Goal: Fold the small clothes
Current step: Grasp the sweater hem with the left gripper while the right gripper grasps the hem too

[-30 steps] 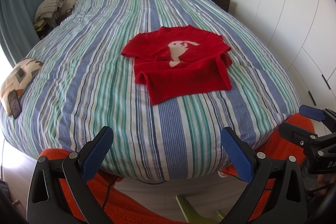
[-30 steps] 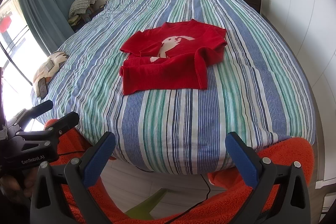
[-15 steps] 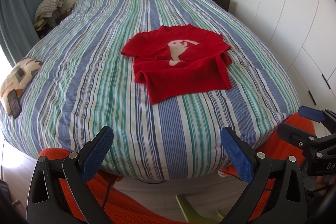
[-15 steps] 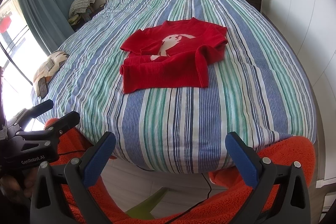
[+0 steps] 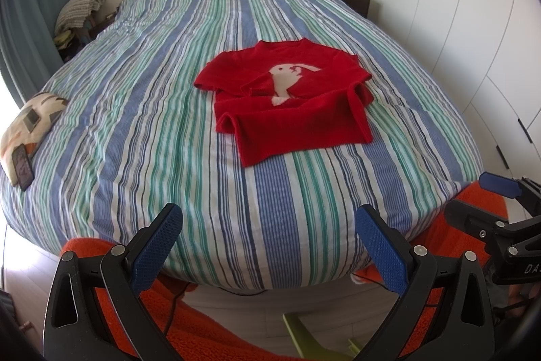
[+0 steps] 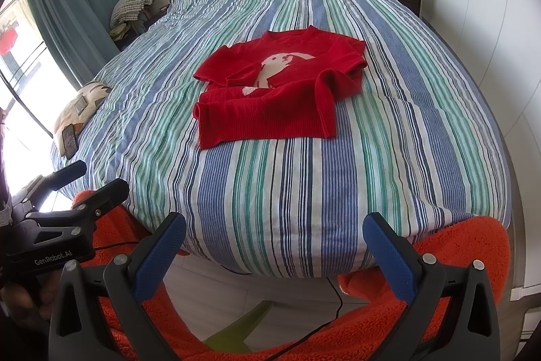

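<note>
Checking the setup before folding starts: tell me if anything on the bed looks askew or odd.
The red sweater lies slightly crooked on the striped bedspread, sleeves already folded in unevenly and partly covering the white animal motif. A phone sits near the bed's left edge. Both tongs hang open, short of the bed.

Both the left gripper (image 5: 268, 246) and the right gripper (image 6: 274, 254) have black plastic arms with silver rivets and blue textured pads (image 5: 157, 246). White "GenRobot.AI" lettering marks the left one's side.
</note>
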Demonstrator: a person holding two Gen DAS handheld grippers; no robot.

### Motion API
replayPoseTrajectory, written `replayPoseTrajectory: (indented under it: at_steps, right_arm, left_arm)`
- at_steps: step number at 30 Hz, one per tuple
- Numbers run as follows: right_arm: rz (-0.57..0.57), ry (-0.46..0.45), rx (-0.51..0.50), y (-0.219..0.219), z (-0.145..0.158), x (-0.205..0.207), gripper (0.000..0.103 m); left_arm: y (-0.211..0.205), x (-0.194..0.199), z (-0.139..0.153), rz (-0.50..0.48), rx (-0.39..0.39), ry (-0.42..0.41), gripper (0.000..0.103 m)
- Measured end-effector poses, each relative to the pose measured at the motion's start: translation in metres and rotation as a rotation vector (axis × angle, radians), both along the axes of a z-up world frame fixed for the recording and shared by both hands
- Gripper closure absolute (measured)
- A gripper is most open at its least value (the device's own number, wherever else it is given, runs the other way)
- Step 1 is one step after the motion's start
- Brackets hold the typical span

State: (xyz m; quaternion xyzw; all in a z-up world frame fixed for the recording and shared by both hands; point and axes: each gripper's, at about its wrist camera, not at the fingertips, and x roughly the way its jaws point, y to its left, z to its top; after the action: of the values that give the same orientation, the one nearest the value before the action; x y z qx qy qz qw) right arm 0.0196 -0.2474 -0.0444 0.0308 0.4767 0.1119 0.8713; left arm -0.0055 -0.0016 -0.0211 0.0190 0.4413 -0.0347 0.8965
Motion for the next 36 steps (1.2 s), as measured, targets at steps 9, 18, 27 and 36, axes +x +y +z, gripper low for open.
replayPoseTrajectory:
  at_steps: [9, 18, 27, 36]
  right_arm:
    - [-0.018, -0.05, 0.029, -0.017, -0.004, 0.012, 0.0]
    - [-0.037, -0.069, 0.176, -0.073, -0.094, 0.132, 0.001]
    - [0.124, 0.057, 0.045, -0.023, -0.16, 0.224, 0.095]
    - [0.019, 0.23, 0.374, -0.088, -0.116, 0.131, 0.096]
  left_arm:
    - [0.035, 0.022, -0.022, 0.074, -0.045, 0.02, 0.001]
    - [0.079, 0.144, -0.127, 0.102, -0.282, 0.165, 0.004]
    - [0.057, 0.196, -0.173, 0.091, -0.373, 0.303, 0.1]
    - [0.083, 0.115, -0.122, -0.073, -0.397, 0.326, 0.1]
